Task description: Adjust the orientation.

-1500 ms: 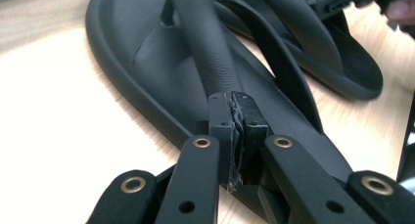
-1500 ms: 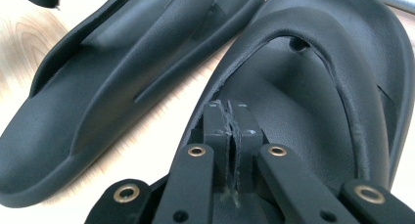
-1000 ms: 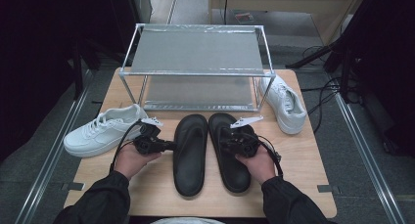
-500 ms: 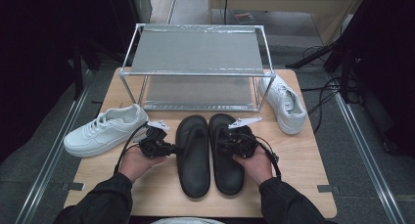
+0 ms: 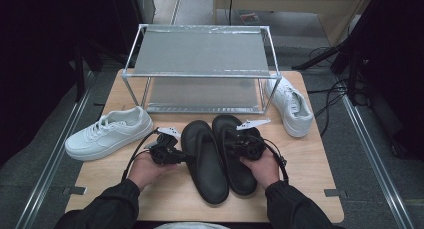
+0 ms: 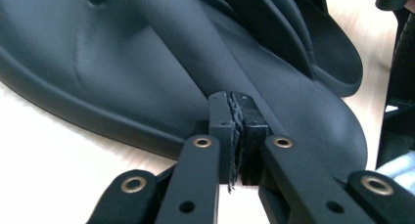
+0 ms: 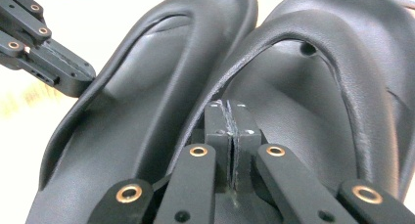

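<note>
Two black slippers lie side by side and touching on the wooden table (image 5: 310, 189). My left gripper (image 5: 186, 158) (image 6: 236, 98) is shut with nothing between its pads. Its tips rest against the outer side of the left slipper (image 5: 205, 164) (image 6: 122, 62), at the base of its strap. My right gripper (image 5: 230, 143) (image 7: 227, 106) is also shut and empty. It sits over the right slipper (image 5: 224, 126) (image 7: 313, 101), its tips beside that slipper's strap. The left slipper (image 7: 147, 101) and the left gripper's jaws also appear in the right gripper view.
A metal two-tier rack (image 5: 200, 51) stands at the back of the table. One white sneaker (image 5: 107, 134) lies at the left edge and another (image 5: 292, 106) by the rack's right leg. Dark floor and cables surround the table.
The left gripper has moved right with the left slipper against it, so that slipper now lies tight against the right one. The right hand has stayed put.
</note>
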Demonstrator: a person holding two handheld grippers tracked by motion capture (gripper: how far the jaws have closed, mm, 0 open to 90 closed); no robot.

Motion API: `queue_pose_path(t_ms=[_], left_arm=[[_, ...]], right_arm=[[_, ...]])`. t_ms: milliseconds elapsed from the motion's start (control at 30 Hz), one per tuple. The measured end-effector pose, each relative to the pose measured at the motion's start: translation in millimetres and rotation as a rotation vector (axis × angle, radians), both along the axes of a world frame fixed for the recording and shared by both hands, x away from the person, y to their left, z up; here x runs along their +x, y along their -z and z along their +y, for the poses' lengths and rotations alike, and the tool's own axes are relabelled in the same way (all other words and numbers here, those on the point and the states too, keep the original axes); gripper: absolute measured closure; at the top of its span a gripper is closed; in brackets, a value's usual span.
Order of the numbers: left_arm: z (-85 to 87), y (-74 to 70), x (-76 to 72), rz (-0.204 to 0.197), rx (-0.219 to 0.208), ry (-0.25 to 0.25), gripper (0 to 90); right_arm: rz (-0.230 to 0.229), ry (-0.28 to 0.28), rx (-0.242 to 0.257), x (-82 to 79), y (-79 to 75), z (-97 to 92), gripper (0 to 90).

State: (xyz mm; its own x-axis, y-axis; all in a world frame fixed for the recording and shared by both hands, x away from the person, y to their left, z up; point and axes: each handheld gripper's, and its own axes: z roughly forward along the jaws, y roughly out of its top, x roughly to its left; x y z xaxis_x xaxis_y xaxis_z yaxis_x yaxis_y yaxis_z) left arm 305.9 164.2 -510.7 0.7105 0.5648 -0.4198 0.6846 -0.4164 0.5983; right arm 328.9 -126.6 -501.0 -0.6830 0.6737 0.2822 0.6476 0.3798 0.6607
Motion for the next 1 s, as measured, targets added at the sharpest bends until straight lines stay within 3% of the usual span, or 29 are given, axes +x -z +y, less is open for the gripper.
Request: queue_pose_path(t_ms=[133, 267, 300, 433, 533, 567, 633, 733, 767, 833, 1000], left_arm=[[5.0, -3.1, 0.5, -0.010, 0.005, -0.014, 87.2], [9.2, -13.1, -2.3, -0.049, -0.004, -0.012, 84.5], [10.6, -16.9, -3.8, -0.073, -0.006, -0.007, 83.1], [15.3, -22.1, -4.6, -0.085, -0.022, -0.012, 77.2], [20.3, -30.0, -6.8, -0.122, -0.055, -0.006, 75.1], [21.3, -31.4, -7.0, -0.123, -0.056, -0.008, 73.9], [23.5, -33.8, -7.9, -0.129, -0.058, -0.008, 69.3], [26.3, -35.5, -7.7, -0.119, -0.069, 0.000, 59.2], [27.8, -36.3, -7.6, -0.112, -0.077, 0.001, 54.9], [31.7, -38.4, -8.3, -0.137, -0.067, -0.015, 49.9], [37.3, -39.4, -7.1, -0.136, -0.072, -0.037, 42.6]], right_arm=[[-0.007, 0.018, 0.017, -0.5, -3.0, -5.1, 88.9], [-0.026, 0.031, 0.041, -3.5, -8.1, -8.5, 85.7], [-0.045, 0.031, 0.047, -7.1, -11.1, -9.3, 83.5], [-0.054, 0.031, 0.078, -13.3, -14.0, -8.8, 78.6], [-0.057, 0.032, 0.107, -17.7, -15.7, -7.4, 71.9], [-0.083, 0.034, 0.110, -21.0, -16.1, -6.7, 68.9], [-0.111, 0.029, 0.098, -25.2, -16.8, -5.3, 66.1], [-0.111, 0.042, 0.097, -29.1, -17.2, -3.8, 63.6], [-0.107, 0.058, 0.097, -31.8, -16.8, -2.4, 58.8], [-0.100, 0.072, 0.097, -33.9, -15.8, -1.3, 57.4], [-0.095, 0.102, 0.099, -36.9, -12.7, 0.3, 53.9]])
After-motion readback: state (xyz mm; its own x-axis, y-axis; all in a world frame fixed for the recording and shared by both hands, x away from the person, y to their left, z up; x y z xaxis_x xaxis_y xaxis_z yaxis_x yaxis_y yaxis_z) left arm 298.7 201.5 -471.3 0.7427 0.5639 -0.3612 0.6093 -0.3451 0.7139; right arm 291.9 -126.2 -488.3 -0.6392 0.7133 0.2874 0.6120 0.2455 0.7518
